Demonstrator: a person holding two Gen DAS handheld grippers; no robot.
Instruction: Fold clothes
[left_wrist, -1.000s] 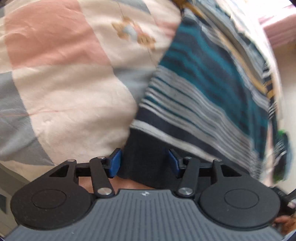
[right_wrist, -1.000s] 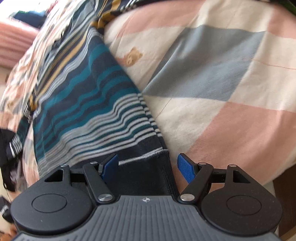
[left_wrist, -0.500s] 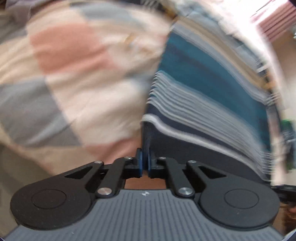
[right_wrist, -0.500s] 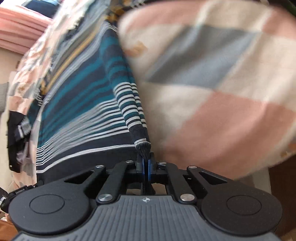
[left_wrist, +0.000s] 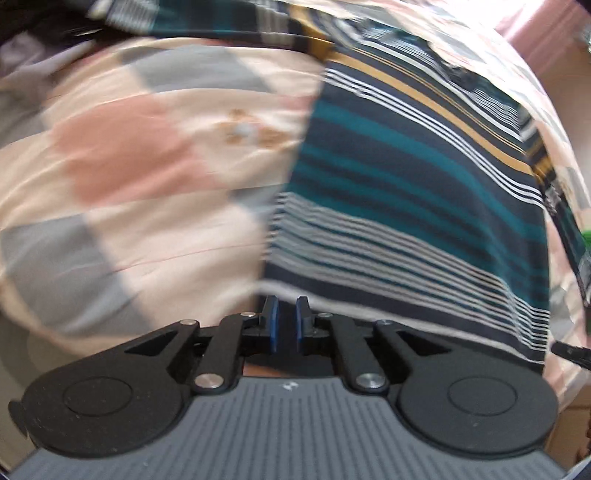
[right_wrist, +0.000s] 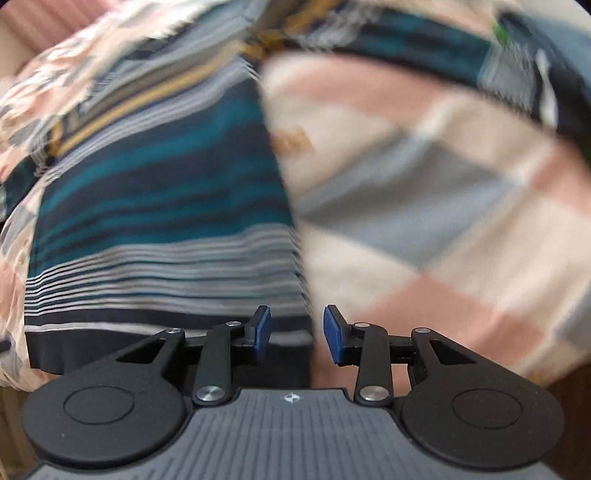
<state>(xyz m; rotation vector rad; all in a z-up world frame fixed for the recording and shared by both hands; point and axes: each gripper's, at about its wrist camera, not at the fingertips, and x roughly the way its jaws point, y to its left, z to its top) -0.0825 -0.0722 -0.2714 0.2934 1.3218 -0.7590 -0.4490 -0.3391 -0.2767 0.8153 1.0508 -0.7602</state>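
Since the earlier frames both grippers have let go of the hem corners they were pinching. Half a second ago each pair of pads was clamped on dark cloth at the near edge of the striped shirt (left_wrist: 424, 192); now the cloth lies flat again and the cameras look down on it from a little farther off, with more of the bedspread (left_wrist: 129, 192) showing around it.

On the left side, the left gripper (left_wrist: 287, 325) hangs over the shirt's near corner. Its jaws have parted only slightly — a thin slot shows between the blue pads, and nothing is caught in it. The hem runs just beyond the fingertips rather than between them, so I read this as a release, not a grip.

On the right side, the right gripper (right_wrist: 297, 334) has just been opening: its jaws stand clearly apart, with the shirt's side edge and a strip of bedspread visible through the gap, neither of them pinched.

The shirt is spread lengthwise on the bed, hem toward the person, its teal, white and mustard bands running away from both cameras. It was probably lifted by both bottom corners to pull out slack and square it up — laid flat like this, it seems ready for a first fold, which I judge has not yet been made. Both views are smeared by motion, so fine creases cannot be made out.
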